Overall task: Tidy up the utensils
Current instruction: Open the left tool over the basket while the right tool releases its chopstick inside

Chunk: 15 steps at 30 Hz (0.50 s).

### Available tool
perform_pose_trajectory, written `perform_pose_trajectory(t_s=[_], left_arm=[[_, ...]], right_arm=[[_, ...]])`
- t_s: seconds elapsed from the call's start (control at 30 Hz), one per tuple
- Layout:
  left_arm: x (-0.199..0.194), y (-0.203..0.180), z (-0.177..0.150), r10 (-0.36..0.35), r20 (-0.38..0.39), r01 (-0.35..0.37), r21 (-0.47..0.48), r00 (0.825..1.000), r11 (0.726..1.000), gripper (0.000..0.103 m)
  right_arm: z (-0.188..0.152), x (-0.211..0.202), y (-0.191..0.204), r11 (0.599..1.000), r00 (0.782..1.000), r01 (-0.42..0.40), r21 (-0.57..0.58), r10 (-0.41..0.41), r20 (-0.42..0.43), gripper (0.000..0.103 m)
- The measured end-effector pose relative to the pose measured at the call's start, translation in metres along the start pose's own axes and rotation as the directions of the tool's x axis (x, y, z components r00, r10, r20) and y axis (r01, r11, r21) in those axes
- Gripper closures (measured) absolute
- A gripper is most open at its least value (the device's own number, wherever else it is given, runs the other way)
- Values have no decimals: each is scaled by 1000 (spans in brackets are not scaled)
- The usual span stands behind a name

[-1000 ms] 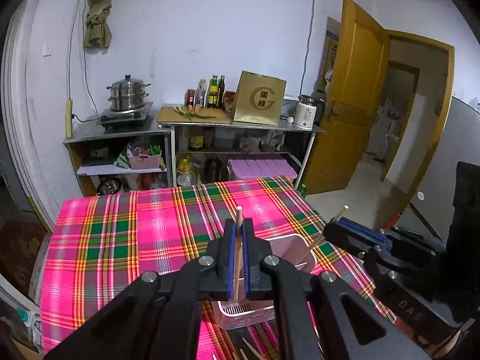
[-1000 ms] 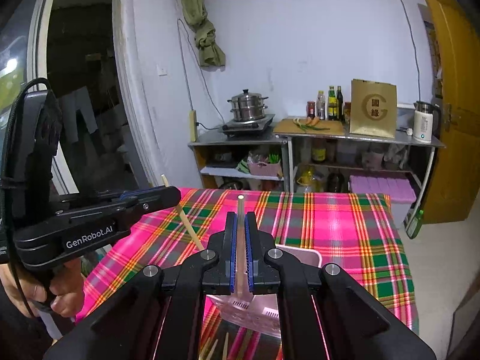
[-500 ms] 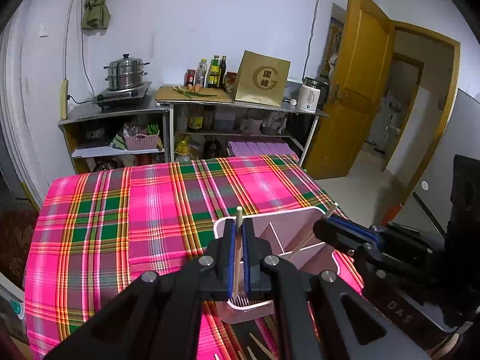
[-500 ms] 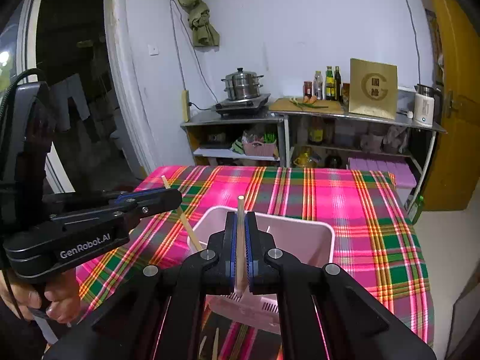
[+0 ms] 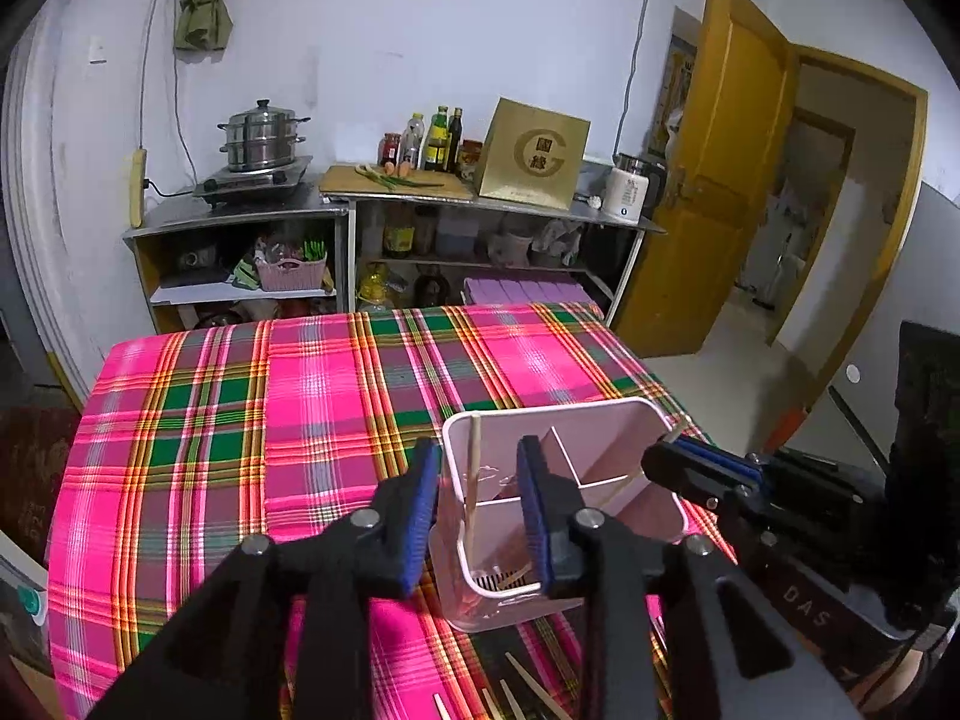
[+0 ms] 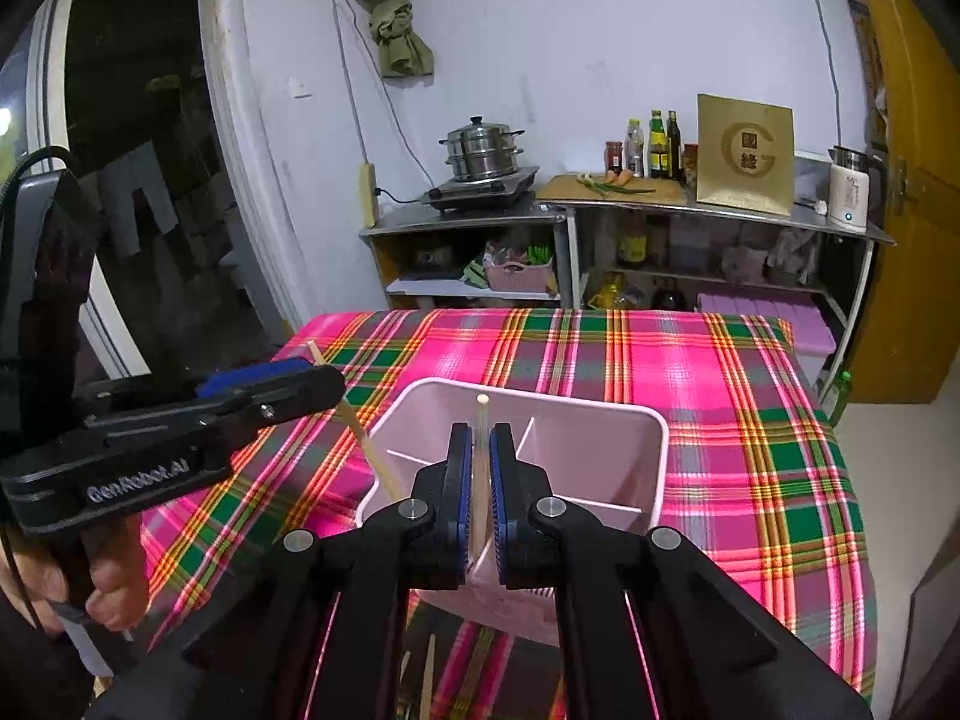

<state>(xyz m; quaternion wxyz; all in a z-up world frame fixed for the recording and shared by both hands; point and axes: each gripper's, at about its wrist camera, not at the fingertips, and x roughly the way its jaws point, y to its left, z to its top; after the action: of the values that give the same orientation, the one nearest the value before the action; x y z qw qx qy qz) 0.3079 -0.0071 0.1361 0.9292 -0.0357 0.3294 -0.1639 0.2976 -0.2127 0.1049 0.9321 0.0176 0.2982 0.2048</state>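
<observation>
A pink plaid tabletop [image 5: 252, 420] carries a pink caddy [image 5: 600, 414]; the left hand-held gripper [image 5: 480, 510] is opening, its chopstick [image 5: 474, 462] free, while the right hand-held gripper [image 6: 480, 492], also opening, stands around another chopstick [image 6: 480, 420].

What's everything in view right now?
utensil holder: one, pink, on the tablecloth
tablecloth: one, pink-green plaid, spread under the holder
chopsticks: two, pale wood, standing in the holder; several loose before it
steamer pot: one, steel, back shelf
gold box: one, gold, back shelf
kettle: one, white, shelf's right end
left claw: one, black with blue pads, opening, chopstick between
right claw: one, same colours, opening, chopstick between
hand: one, on the left claw's handle
</observation>
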Motion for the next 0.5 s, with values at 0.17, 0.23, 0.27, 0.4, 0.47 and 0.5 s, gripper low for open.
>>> perform_pose_trajectory(t_s=[0.17,0.23,0.27,0.4,0.47,0.5], left_arm=[[-19,3,-7,8,30,-8,-17,1000,1000,72],[-28,3,-13,9,45,-8,-26,999,1000,72],[-32,2,-16,6,49,-4,-26,999,1000,71],[-50,-3,-34,20,76,-19,-16,997,1000,71],[-60,-6,-46,22,82,-21,-7,996,1000,71],[-65,-9,-53,24,87,-24,-1,996,1000,71]], right_arm=[[-6,-16,-3,1000,1000,-4,10,3,19,87],[-10,-25,-4,1000,1000,1,9,-1,30,87],[-13,-31,-5,1000,999,2,10,-3,39,87],[-22,-56,-5,1000,997,5,20,-6,73,87],[-30,-72,-6,1000,996,1,28,-4,91,86],[-33,-78,-6,1000,995,-2,29,-1,96,86]])
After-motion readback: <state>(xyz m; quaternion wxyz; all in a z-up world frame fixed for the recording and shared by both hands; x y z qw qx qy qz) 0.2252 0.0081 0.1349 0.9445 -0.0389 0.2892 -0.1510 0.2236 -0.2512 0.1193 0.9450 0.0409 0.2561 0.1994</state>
